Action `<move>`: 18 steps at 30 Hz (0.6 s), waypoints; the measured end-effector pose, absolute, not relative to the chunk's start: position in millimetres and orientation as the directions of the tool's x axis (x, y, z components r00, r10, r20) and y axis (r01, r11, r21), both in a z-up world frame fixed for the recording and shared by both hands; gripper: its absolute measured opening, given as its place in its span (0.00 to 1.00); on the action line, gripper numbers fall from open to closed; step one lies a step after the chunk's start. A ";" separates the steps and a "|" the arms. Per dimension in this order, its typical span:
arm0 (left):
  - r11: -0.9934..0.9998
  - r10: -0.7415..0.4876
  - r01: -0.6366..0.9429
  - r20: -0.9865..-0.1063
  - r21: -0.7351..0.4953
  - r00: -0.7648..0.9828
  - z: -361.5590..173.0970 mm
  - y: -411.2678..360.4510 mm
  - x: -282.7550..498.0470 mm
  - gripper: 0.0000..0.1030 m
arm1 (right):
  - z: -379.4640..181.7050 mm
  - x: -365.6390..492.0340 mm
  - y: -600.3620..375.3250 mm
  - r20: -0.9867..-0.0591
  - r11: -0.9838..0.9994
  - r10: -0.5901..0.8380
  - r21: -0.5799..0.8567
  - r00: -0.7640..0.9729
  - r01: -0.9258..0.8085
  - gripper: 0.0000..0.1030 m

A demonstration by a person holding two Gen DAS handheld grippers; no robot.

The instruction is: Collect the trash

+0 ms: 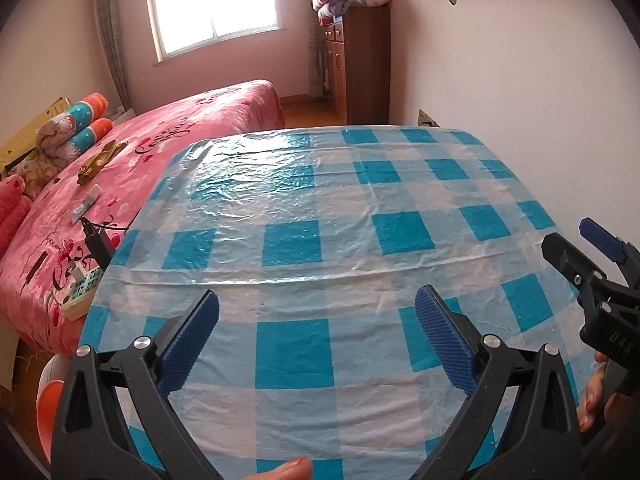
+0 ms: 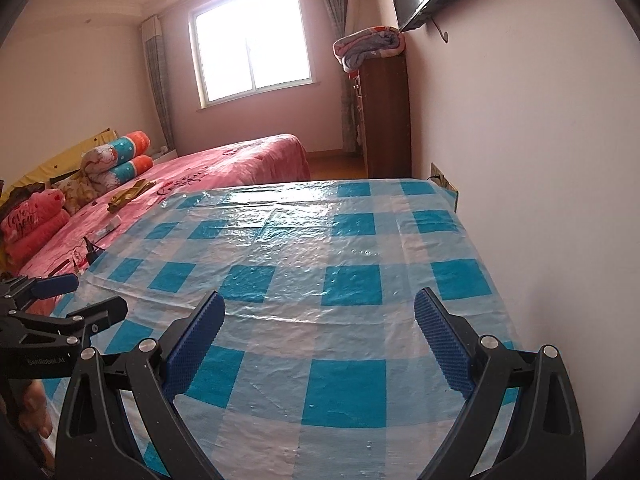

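A table with a blue and white checked plastic cloth [image 1: 320,240] fills both views [image 2: 320,260]. I see no trash on the cloth. My left gripper [image 1: 317,300] is open and empty above the near part of the table. My right gripper [image 2: 320,302] is open and empty over the near right part of the table. The right gripper also shows at the right edge of the left wrist view [image 1: 576,248], and the left gripper at the left edge of the right wrist view [image 2: 80,300].
A bed with a pink cover [image 1: 168,148] stands left of the table, with pillows [image 1: 76,128], a power strip [image 1: 82,292], a black adapter [image 1: 98,240] and small items on it. A wooden cabinet [image 1: 360,64] stands at the right wall beneath a blanket.
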State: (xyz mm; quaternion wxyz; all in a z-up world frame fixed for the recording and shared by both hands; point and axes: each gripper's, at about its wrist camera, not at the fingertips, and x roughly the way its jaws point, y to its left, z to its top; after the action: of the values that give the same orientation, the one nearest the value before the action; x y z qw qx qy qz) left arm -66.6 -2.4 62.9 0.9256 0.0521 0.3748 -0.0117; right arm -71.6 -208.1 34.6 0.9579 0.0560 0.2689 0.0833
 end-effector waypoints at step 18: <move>0.993 -0.006 0.087 -0.702 0.080 0.713 63.4 -8.2 -70.2 0.96 | 30.4 -68.8 -208.9 -0.525 0.974 0.217 0.170 0.823 -0.148 0.92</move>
State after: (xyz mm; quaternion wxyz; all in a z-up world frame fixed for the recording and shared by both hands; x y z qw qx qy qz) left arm -70.2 -8.2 63.4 0.9238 0.0535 0.3782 -0.0252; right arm -68.8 -208.9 30.4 0.9528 0.0610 0.2816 0.0959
